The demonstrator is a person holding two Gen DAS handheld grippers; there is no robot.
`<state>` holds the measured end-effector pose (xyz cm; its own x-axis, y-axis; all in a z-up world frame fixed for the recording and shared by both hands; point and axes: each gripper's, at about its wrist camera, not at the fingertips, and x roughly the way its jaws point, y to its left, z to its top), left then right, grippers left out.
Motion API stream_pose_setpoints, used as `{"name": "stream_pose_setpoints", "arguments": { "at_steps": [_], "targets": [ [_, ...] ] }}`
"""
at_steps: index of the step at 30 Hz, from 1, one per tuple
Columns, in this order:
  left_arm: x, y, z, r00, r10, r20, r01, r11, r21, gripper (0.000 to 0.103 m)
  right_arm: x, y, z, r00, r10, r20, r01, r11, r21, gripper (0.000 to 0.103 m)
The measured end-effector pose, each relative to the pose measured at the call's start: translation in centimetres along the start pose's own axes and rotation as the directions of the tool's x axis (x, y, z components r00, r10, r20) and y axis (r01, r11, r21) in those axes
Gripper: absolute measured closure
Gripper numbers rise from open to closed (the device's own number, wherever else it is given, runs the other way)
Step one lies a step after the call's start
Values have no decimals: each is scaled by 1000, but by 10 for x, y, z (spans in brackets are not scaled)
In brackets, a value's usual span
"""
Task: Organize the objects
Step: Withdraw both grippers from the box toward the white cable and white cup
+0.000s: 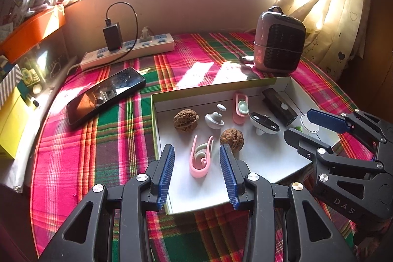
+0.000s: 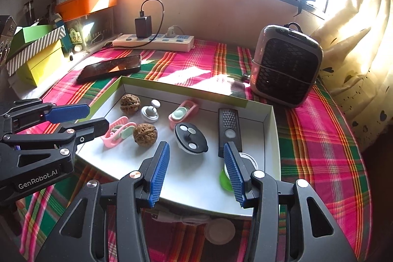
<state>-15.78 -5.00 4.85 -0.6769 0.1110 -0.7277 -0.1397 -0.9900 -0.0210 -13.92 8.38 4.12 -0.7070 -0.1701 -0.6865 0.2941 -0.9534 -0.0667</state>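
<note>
A shallow white box point(image 1: 270, 163) with a green rim holds two walnuts point(image 1: 186, 119) point(image 1: 232, 139), two pink clips point(image 1: 200, 158) point(image 1: 240, 108), a white knob point(image 1: 214, 119), a black-topped round piece point(image 1: 264, 124) and a black bar point(image 1: 278, 106). My left gripper point(image 1: 196, 147) hovers open above the near pink clip, pads apart from it. My right gripper point(image 2: 196, 158) stands open over the box floor point(image 2: 196, 178) with nothing between its fingers. A green and white disc point(image 2: 224, 179) lies partly hidden behind its right finger. Each gripper shows in the other's view point(image 1: 298, 123) point(image 2: 98, 117).
The table wears a plaid cloth point(image 1: 110, 151). A phone point(image 1: 105, 95) lies left of the box, a power strip point(image 1: 127, 50) with a charger sits at the back, a small heater point(image 1: 278, 46) stands back right. Boxes point(image 2: 36, 60) line the left. A white round item point(image 2: 218, 230) lies before the box.
</note>
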Motion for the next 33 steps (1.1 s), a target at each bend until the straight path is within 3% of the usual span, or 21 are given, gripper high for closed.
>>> {"name": "stream_pose_setpoints", "arguments": {
  "at_steps": [22, 33],
  "targets": [
    [-34, -20, -30, 1000, 19, 21, -19, 1000, -3, 66, -44, -15, -28, 999, -12, 40, 10, 998, 55, 55],
    [-41, -24, -43, 999, -24, 25, 25, 999, -29, 66, -56, -27, -46, 999, -26, 38, 23, 997, 70, 55]
  ]
}}
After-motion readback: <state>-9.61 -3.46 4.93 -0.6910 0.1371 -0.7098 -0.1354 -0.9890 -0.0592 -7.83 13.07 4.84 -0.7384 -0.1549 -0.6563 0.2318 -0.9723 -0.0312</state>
